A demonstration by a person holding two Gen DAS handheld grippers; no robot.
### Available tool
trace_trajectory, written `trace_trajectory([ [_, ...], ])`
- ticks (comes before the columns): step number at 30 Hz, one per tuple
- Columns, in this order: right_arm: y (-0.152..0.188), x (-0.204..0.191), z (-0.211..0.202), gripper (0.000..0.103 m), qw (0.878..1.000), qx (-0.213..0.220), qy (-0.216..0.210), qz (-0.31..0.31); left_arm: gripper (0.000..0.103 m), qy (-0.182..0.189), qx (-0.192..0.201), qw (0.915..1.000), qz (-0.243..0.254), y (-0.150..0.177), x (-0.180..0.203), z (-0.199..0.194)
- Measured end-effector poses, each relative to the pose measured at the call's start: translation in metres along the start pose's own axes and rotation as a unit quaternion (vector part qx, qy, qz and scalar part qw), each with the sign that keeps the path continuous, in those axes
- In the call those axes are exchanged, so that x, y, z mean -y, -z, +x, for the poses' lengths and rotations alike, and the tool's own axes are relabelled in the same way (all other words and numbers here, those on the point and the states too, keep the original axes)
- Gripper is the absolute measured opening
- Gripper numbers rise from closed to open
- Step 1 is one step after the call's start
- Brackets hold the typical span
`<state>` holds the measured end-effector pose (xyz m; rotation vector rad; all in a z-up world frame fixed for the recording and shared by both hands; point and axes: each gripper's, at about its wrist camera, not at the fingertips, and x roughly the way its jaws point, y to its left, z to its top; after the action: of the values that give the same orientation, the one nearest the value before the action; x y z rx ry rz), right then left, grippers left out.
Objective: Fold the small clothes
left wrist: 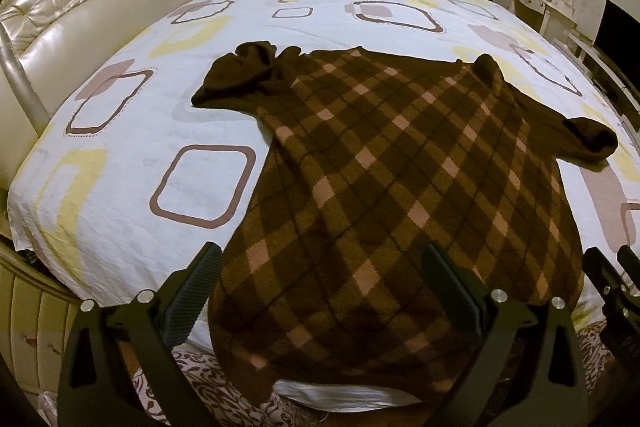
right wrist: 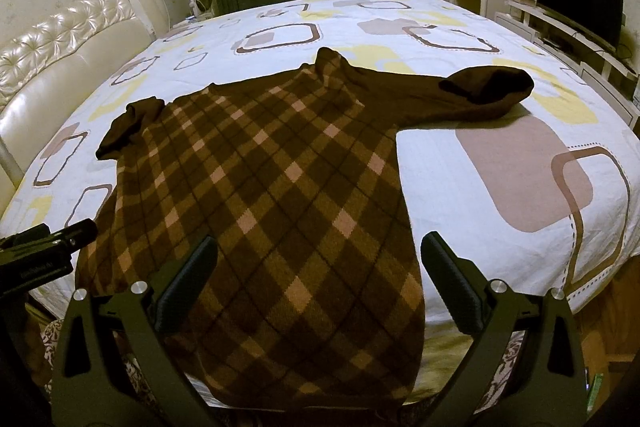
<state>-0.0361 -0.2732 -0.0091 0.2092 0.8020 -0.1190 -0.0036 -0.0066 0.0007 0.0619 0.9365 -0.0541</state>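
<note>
On the left wrist view I hold my left gripper [left wrist: 322, 263] spread wide over the plaid sweater [left wrist: 400, 163], flat on the bed sheet [left wrist: 120, 147]; its hem at 6 o'clock is cut off. On the right wrist view, my right gripper [right wrist: 320, 255] gapes too, left sleeve [right wrist: 128, 127] bunched at 10 o'clock.

A brown sweater [left wrist: 400, 163] with a tan diamond check lies spread flat on the bed [left wrist: 132, 115], hem hanging over the near edge. Its plain brown sleeves [right wrist: 488, 87] stretch out to either side, the left one crumpled.
</note>
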Motion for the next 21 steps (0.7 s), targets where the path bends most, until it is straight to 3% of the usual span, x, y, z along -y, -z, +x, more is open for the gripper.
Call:
trace_trajectory([
  [21,0.0023,0.0008,0.0081,0.101,1.000,-0.013,-0.002,-0.002,0.099,0.012,-0.006,0.9999,-0.003,-0.0005,-0.0004,0.0041],
])
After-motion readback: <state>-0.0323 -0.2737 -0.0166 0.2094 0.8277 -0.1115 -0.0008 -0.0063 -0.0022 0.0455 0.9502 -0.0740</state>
